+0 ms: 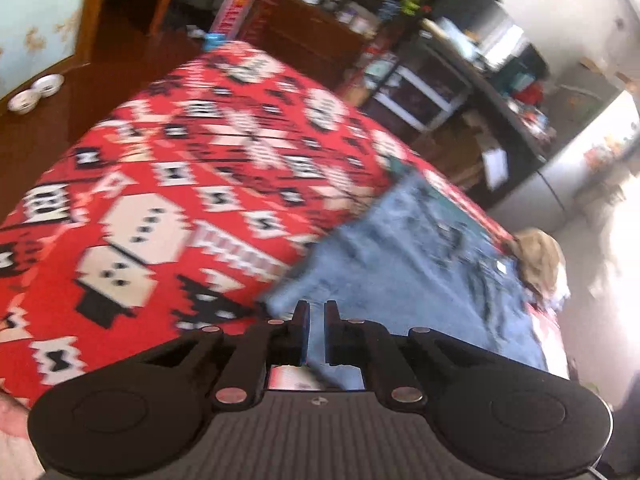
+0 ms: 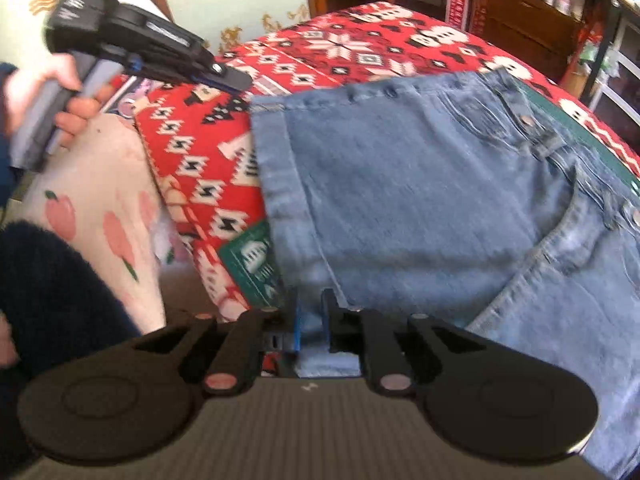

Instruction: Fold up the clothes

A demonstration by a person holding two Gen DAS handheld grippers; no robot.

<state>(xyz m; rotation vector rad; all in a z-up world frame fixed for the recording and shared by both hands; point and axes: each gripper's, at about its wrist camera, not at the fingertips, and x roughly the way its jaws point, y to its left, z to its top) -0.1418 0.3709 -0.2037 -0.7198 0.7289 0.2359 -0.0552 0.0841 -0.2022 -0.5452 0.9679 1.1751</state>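
Note:
Light blue denim shorts point(image 1: 400, 248) point(image 2: 400, 184) lie flat on a table under a red, white and black patterned cloth point(image 1: 200, 160) point(image 2: 360, 48). My left gripper point(image 1: 316, 316) has its fingers almost together at the shorts' far hem corner, with denim showing in the narrow gap. In the right wrist view a hand point(image 2: 48, 92) holds that left gripper point(image 2: 236, 78) just above the cloth. My right gripper point(image 2: 314, 312) is shut on the near hem of the shorts, with denim bunched between its fingers. Both views are blurred by motion.
A cream fabric with peach prints point(image 2: 100, 200) and a dark fuzzy sleeve point(image 2: 48, 280) sit at the table's left edge. Two white bowls point(image 1: 36, 92) stand on the brown floor. Crowded cupboards point(image 1: 312, 36) line the back. A tan bundle point(image 1: 540, 260) lies beyond the shorts.

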